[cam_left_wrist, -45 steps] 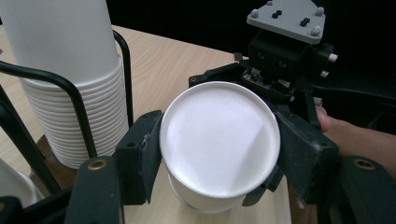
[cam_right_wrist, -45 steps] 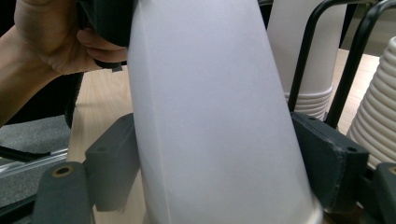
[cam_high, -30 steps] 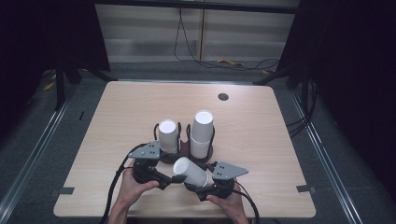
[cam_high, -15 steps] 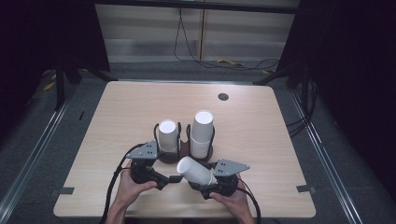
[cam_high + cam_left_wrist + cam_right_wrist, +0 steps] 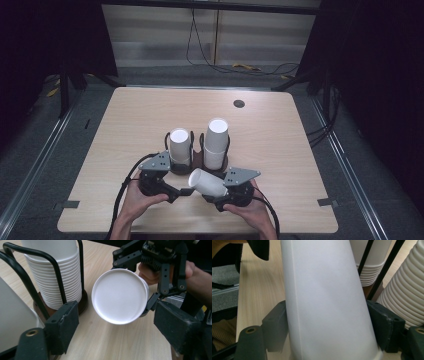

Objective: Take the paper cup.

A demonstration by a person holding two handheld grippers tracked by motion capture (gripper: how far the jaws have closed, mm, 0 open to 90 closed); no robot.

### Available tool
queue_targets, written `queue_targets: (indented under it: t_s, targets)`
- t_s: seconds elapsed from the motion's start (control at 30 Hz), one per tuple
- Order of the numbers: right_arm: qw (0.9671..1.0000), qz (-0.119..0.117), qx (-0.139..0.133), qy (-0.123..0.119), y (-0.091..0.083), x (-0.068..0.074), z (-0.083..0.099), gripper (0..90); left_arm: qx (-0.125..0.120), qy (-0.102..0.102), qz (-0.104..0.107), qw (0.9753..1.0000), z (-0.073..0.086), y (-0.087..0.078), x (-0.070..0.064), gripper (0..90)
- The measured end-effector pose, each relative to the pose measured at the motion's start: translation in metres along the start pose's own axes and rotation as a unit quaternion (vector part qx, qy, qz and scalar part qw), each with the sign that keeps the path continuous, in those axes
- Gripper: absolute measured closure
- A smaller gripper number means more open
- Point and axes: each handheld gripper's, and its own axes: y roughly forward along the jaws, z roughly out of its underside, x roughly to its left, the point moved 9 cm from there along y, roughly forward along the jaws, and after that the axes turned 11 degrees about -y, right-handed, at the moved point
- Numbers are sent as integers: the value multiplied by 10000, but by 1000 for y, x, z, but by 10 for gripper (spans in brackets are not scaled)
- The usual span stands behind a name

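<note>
A single white paper cup (image 5: 206, 182) lies on its side above the table's near edge, with my right gripper (image 5: 219, 189) shut on it near its wide end. In the right gripper view the cup (image 5: 324, 297) sits between both jaws. Its closed base (image 5: 120, 296) faces my left gripper (image 5: 117, 326), which is open, one jaw on either side and apart from the cup. In the high view the left gripper (image 5: 183, 192) points right at the cup. Just behind stand two stacks of white cups, left (image 5: 179, 145) and right (image 5: 216, 142), in black wire holders.
The wire holder rods (image 5: 56, 272) and round wooden base (image 5: 83, 298) are close beside my left jaw. A dark round hole (image 5: 239, 103) sits in the table's far right part. Bare wood (image 5: 280, 150) lies right of the stacks. Cables run on the floor beyond the table.
The right gripper with the cup has edged slightly away from the person, toward the stacks. The left gripper has barely moved and stays open.
</note>
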Motion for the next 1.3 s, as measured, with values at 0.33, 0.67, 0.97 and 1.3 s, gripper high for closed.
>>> queue_targets:
  t_s: [0.33,0.67,0.97,1.3]
  targets:
    - [9995,-124,284,-92,2,-5,-3,244,67,-3,-88,9999,0,-4,3,217]
    - [9979,-251,559,-215,4,-6,-3,243,300,-37,-79,9995,5,5,3,181]
    - [9955,-324,803,-382,6,-8,-6,243,419,20,-117,9991,6,2,6,196]
    - [9919,-433,1073,-529,8,-7,-7,244,583,134,-87,9982,10,6,5,215]
